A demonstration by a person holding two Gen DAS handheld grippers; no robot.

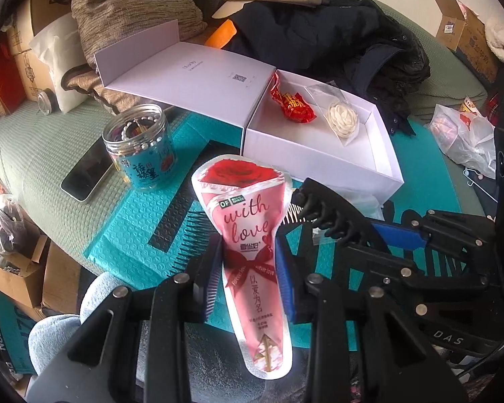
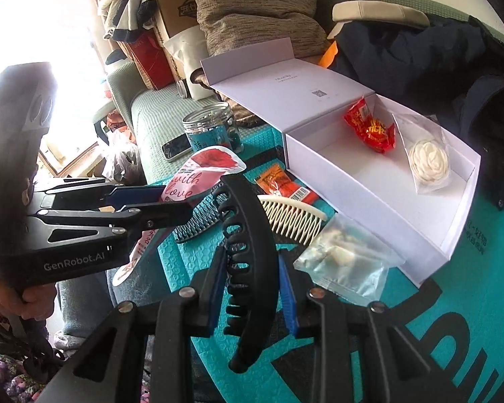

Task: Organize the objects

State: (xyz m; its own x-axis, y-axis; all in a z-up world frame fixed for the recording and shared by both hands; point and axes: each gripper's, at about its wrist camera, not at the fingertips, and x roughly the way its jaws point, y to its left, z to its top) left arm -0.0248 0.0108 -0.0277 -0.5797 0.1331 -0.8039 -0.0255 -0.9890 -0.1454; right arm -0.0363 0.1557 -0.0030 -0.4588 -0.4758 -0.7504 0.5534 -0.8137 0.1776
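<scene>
- Left gripper (image 1: 248, 268) is clamped on a pink pouch (image 1: 248, 255), pads at the narrow waist; the rose-print top fans out above, the pointed tail hangs below. Pouch is in the air over the teal mat (image 1: 131, 221), near its front edge.
- Right gripper (image 2: 253, 288) is closed on a black hair clip (image 2: 252, 235), pads on either side of the curved body; clip stands roughly upright, also off the mat.
- White box (image 2: 453, 235) sits open at the mat's far right side, lid flap folded back to the left. Inside: red candy (image 2: 369, 127) at the far-left corner, white flower in a clear bag (image 2: 426, 161) beside it. Front half of the box is bare.
- Still on the mat, near the box's front wall: cream comb (image 2: 292, 215), orange sachet (image 2: 279, 181), clear packet (image 2: 346, 262), dark comb (image 2: 198, 218).
- Jar (image 1: 139, 147) and phone (image 1: 87, 171) are off the mat's left edge, on the green cover.
- Handling: pouch looks light and floppy, film likely slick; the waist hold suits it, since the wide top would buckle.
- Clip is stiff plastic, light, teeth can snag; grip on the solid spine is right, not the teeth. Whether it's sprung I can't tell.
- Both look ready to go into the box's bare half.
</scene>
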